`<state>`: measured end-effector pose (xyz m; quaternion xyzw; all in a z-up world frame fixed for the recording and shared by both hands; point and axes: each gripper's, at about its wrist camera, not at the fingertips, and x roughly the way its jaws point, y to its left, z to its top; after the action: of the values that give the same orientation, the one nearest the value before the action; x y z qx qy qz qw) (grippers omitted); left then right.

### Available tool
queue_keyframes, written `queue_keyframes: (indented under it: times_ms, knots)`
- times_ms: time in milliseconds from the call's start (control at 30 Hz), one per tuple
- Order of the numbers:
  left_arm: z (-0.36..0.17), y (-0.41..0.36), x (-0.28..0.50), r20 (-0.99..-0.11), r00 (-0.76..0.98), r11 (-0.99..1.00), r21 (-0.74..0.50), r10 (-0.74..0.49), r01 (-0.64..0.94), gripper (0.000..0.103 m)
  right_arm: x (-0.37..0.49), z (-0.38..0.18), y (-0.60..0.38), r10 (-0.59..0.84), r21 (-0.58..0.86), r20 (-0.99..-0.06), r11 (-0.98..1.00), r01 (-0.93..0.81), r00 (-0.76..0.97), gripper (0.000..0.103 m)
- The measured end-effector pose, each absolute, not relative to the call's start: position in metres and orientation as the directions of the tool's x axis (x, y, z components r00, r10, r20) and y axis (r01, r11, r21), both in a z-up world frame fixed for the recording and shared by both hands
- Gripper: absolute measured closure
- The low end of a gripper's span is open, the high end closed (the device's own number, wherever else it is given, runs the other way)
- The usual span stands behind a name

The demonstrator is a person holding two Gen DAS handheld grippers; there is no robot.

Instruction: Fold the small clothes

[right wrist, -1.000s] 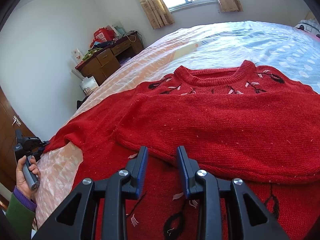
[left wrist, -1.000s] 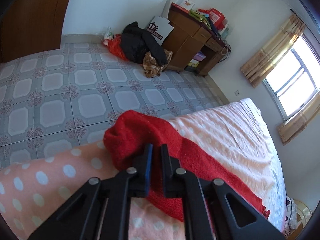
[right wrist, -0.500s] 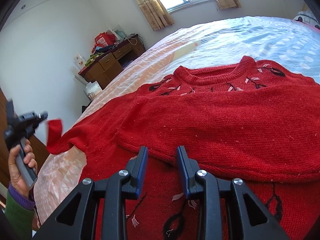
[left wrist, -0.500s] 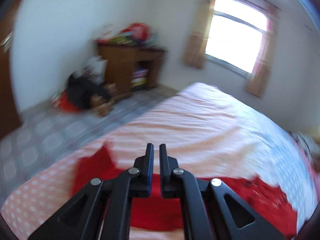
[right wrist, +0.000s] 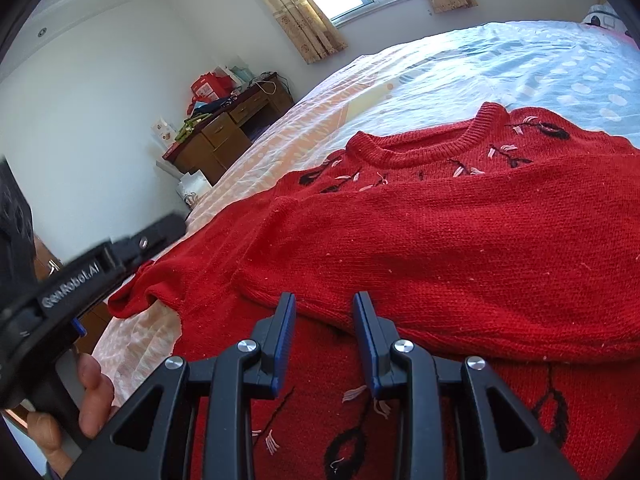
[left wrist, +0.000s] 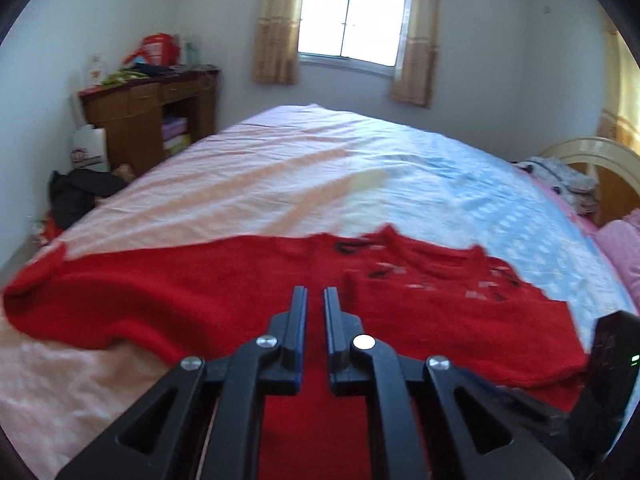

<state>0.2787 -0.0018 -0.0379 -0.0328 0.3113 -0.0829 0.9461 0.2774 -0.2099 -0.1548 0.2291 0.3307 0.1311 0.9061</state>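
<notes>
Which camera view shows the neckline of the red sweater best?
The right wrist view: the sweater has its ribbed neckline sharp and whole there. The left wrist view shows the neckline farther off and blurred.

The red sweater (right wrist: 460,248) runs off the lower and right edges of the right wrist view — its hem is hidden behind the right tongs (right wrist: 325,312). In the left wrist view its embroidery is smeared by blur. The items on the desk (left wrist: 148,116) are too small to identify.
</notes>
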Motion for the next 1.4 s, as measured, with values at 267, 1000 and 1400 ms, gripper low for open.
queue_keyframes:
  times_ms: [267, 1000, 1400]
  knots:
    - [-0.020, 0.147, 0.297, -0.505, 0.811, 0.954, 0.201, 0.295, -0.222, 0.006, 0.277, -0.155, -0.210, 0.387, 0.499, -0.540, 0.862, -0.086, 0.748, 0.072]
    - [-0.010, 0.150, 0.309, -0.546, 0.807, 0.961, -0.262, -0.227, 0.093, 0.095, 0.277, -0.153, -0.206, 0.363, 0.473, -0.552, 0.878, -0.077, 0.751, 0.072]
    - [-0.029, -0.035, 0.269, -0.548, 0.664, 0.861, -0.303, -0.509, 0.410, 0.091, 0.277, -0.153, -0.207, 0.369, 0.482, -0.548, 0.873, -0.077, 0.751, 0.072]
